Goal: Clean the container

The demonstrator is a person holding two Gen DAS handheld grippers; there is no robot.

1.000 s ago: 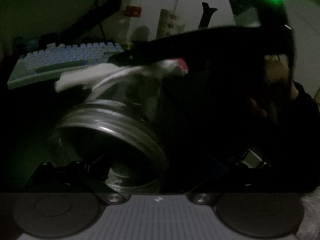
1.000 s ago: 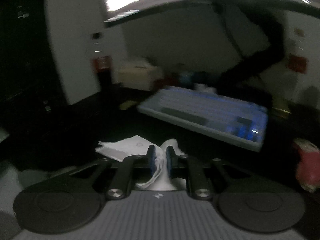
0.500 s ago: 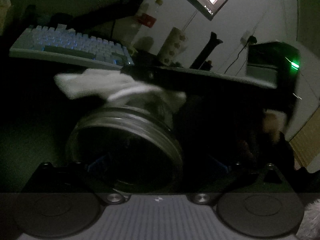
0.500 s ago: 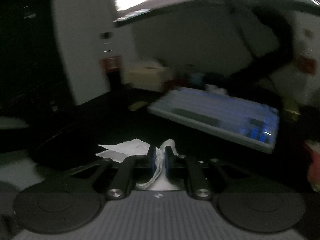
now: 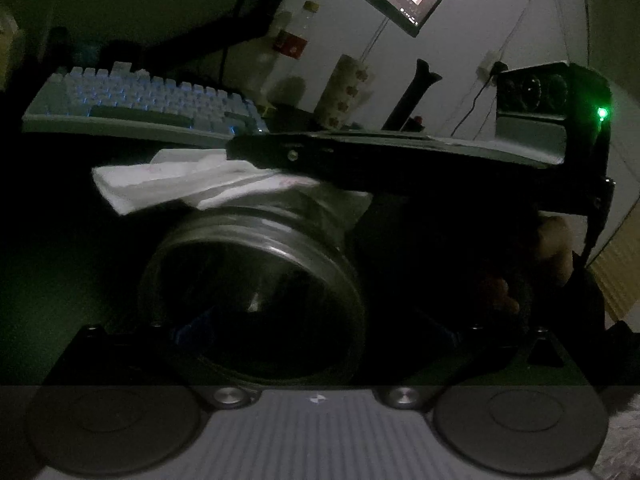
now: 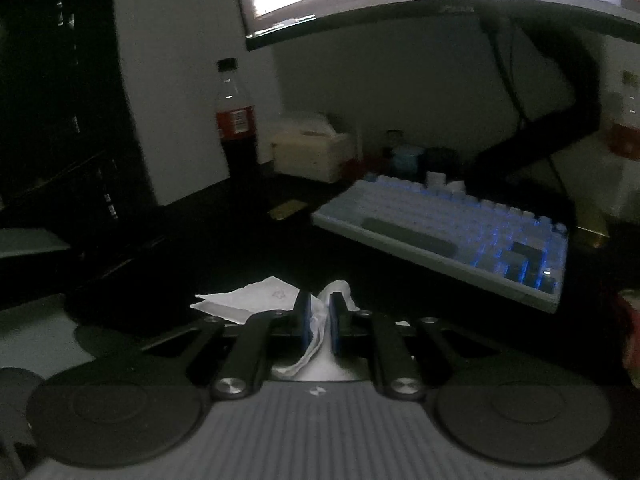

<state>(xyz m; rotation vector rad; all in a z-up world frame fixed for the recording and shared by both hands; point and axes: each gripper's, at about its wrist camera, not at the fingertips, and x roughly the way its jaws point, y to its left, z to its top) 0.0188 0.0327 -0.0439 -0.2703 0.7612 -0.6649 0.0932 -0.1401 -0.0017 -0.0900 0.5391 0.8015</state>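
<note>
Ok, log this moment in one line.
left gripper: holding glass jar | right gripper: shut on tissue | tissue above jar mouth

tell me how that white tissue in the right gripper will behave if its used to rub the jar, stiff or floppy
Probably floppy: the white tissue is bunched and creased between the right gripper pads, and its free end drapes over the jar. It looks thin and light, so it may crumple or tear under hard rubbing. The jar looks like smooth glass, so the tissue may slide easily.

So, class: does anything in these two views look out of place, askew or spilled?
Nothing spilled or damaged shows. The jar lies tipped, mouth toward the left camera, between the left gripper's fingers. The right gripper pinches a crumpled tissue over it. The dim light hides detail.
</note>
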